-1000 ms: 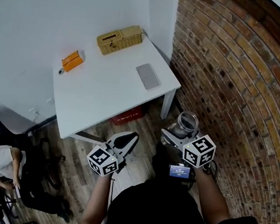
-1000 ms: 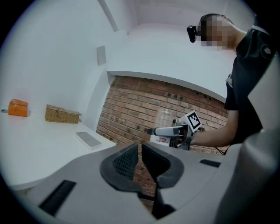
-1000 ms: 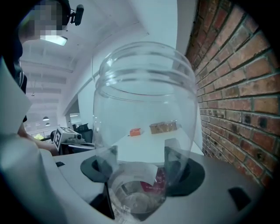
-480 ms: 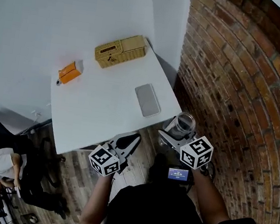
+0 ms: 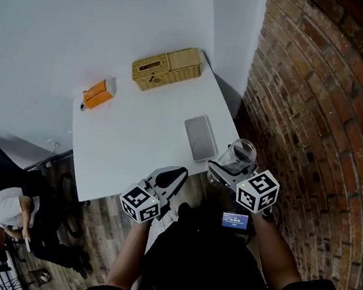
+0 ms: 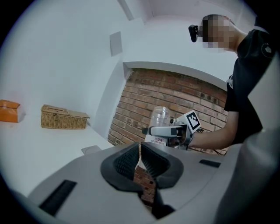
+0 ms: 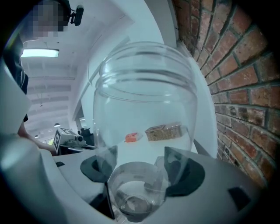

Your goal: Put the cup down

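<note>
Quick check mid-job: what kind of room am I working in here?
Probably an office or studio corner: a white table against a white wall, an exposed brick wall beside it, and a wicker basket on the table.

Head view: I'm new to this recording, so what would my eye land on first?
The clear cup gripped in the right claw, at the white table's near right corner beside the brick wall. Next, on the table, the wicker basket at the far corner and the small orange box at the left edge.

Prob. office/studio rm: white table (image 5: 144, 129), brick wall (image 5: 318, 112), wood floor (image 5: 99, 213), ceiling strip light (image 7: 39, 53), seated person (image 5: 3, 214).
</note>
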`<state>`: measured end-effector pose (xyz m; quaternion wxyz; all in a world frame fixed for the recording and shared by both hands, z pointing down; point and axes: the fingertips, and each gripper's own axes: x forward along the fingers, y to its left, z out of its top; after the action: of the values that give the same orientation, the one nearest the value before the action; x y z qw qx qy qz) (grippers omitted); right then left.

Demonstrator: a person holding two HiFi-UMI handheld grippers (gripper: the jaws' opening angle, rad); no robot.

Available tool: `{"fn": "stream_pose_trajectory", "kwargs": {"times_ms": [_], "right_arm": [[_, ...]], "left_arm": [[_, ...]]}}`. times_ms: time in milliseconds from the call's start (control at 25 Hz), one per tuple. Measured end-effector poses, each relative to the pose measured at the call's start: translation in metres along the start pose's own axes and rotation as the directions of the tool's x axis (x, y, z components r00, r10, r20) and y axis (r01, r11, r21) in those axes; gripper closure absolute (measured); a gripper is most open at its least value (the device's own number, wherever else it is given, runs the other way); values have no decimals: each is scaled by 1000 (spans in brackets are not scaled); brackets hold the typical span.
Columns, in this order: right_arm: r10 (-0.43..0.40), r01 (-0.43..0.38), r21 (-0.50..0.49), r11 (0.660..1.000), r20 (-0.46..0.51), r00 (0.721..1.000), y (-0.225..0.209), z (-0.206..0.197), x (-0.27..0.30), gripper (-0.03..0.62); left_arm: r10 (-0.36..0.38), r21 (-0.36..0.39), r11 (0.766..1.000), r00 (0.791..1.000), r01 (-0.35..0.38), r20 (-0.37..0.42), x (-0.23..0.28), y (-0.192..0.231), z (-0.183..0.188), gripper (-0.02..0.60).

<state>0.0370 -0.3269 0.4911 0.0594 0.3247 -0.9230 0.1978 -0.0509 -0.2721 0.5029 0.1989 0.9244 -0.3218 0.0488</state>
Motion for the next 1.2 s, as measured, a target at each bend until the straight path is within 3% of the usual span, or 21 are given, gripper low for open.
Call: {"fn": "stream_pose_trajectory", "kwargs": {"times_ms": [440, 960, 1200], "right_arm": [[-10, 11, -24, 1000, 22, 1000, 15, 19, 25, 260], [-4, 4, -9, 1000, 1, 1000, 15, 11, 40, 260], [-28, 26, -20, 999, -52, 998, -15, -3, 51, 260]], "left_arm": [[-48, 16, 999, 999, 47, 22, 0, 21, 16, 555], [-28, -6, 1000, 999, 28, 22, -12, 34, 12, 555], [0, -19, 1000, 1000, 1, 16, -18, 38, 9, 555]]}}
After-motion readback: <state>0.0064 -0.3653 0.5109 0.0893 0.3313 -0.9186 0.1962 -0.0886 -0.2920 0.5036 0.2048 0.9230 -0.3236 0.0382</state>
